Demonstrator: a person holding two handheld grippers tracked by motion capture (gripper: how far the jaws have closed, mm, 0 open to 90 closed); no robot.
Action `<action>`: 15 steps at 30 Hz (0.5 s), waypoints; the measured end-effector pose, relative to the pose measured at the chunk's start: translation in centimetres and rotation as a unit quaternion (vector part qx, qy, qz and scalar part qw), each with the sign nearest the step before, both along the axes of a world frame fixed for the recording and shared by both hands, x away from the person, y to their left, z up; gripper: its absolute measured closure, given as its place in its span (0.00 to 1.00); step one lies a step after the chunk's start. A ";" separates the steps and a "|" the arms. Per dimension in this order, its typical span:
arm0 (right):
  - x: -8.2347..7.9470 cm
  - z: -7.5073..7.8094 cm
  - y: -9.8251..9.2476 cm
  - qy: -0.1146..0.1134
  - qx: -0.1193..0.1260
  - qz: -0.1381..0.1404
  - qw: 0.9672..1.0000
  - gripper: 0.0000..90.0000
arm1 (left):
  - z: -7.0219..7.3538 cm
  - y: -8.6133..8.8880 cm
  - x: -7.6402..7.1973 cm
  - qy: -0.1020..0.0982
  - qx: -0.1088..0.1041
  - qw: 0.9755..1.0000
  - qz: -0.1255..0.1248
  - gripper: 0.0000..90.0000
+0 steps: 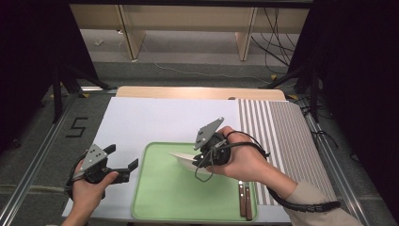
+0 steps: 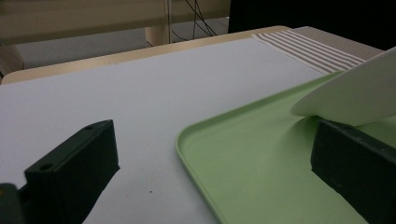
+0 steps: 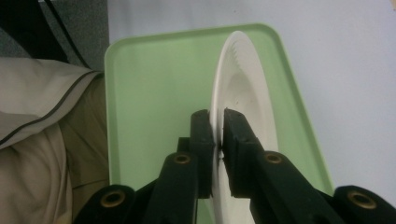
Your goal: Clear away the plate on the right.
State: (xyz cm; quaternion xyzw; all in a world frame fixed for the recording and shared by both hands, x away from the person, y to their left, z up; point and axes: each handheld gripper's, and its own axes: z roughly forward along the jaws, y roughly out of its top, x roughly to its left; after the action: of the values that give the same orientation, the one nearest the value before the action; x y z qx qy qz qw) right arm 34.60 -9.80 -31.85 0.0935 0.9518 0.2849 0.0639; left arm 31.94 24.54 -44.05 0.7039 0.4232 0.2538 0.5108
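— Checking the right tool [image 3: 217, 133] first: we find its jaws pinched on the rim of a white plate [image 3: 243, 93], one pad on each face. We hold the plate tilted over the green tray [image 1: 160, 188], and from the high view we cannot tell whether its low edge rests on the tray floor.

— And the left tool [image 1: 123, 162]?

— Spread wide, holding nothing, low over the white sheet [image 1: 141, 122] just beside the tray's left edge.

— How do we judge the plate will handle?

— Thin, stiff and light, we judge, with a fluted rim; it looks like paper or light plastic, though we cannot settle which. A smooth face under hard pads may slip or swing about the pinch. We would keep the hold on the rim, pads well past the lip, and lower it flat rather than drop it.

— What does each view add?

— The right gripper view gives the grip itself: the rim edge-on between the pads, with a beige sleeve [image 3: 42, 140] beside the tray. The high view gives the layout: tray at the near edge of the bench, striped mat [image 1: 282, 132] to its right, and two wooden-handled utensils [image 1: 244, 200] lying by the tray's right rim. The left gripper view shows the plate's underside raised above the tray floor.
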 end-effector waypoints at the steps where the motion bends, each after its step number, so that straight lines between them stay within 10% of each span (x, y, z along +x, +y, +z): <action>1: -0.1 -0.1 0.1 0.003 0.000 0.002 1.000 0.92 | 0.0 0.0 0.0 0.000 0.000 1.000 0.000 0.00; 15: -1.4 -2.5 1.0 0.031 -0.009 0.032 0.999 0.85 | 0.0 0.0 0.0 0.000 0.002 1.000 -0.001 0.00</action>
State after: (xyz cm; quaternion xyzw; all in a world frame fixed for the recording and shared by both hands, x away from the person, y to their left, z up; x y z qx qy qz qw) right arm 33.21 -8.77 -34.32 0.0713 0.9585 0.2747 0.0260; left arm 31.93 24.55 -44.04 0.7053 0.4222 0.2540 0.5097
